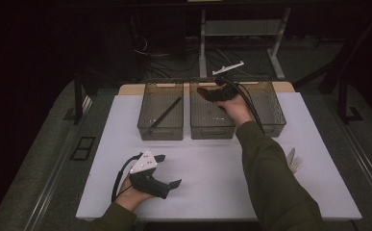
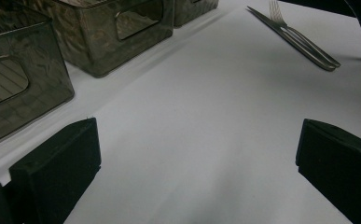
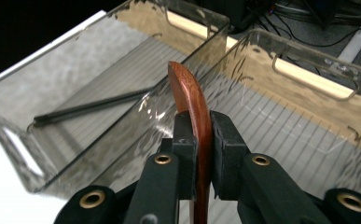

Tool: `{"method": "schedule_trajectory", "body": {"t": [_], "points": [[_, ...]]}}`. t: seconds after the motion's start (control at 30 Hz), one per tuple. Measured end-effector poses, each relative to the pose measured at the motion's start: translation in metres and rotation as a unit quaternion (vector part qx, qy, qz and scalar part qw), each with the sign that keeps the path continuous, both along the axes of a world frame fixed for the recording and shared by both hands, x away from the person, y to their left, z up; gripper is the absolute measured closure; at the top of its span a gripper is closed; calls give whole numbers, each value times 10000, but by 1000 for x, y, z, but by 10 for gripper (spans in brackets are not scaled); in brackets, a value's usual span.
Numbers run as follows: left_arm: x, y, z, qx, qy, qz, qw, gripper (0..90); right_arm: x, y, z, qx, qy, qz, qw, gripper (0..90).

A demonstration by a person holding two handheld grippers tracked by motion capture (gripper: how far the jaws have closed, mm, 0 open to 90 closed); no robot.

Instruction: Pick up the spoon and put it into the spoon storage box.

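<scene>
Two grippers: our right gripper clamps wooden spoon above middle bin, left gripper wide open near it.

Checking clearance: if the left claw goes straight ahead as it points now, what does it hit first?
Probably the cutlery lying across the mat; bare mat until then. The left claw is open. Depth unclear.

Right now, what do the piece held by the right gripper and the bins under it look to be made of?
The curved piece clamped in the right gripper looks like wood: reddish-brown, smooth, with a satin sheen, possibly varnished. The bins look like clear smoky plastic: see-through walls, ribbed floors, moulded handle slots and glossy glints on the rims.
</scene>
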State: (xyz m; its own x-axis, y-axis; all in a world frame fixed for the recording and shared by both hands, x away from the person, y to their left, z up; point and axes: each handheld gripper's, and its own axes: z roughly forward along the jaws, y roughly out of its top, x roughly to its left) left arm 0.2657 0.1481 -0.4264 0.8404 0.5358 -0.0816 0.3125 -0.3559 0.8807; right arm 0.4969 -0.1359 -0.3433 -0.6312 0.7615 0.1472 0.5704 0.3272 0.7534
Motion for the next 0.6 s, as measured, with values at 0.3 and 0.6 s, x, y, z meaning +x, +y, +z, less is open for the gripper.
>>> {"method": "schedule_trajectory", "body": {"t": [0.3, 0.6], "points": [[1, 1, 1, 6, -42, -12, 10000, 0, 16, 13, -9, 43, -85, -60, 9999, 814], [0, 0, 0, -2, -12, -13, 10000, 0, 18, 20, -22, -5, -27, -108, 9999, 812]]}}
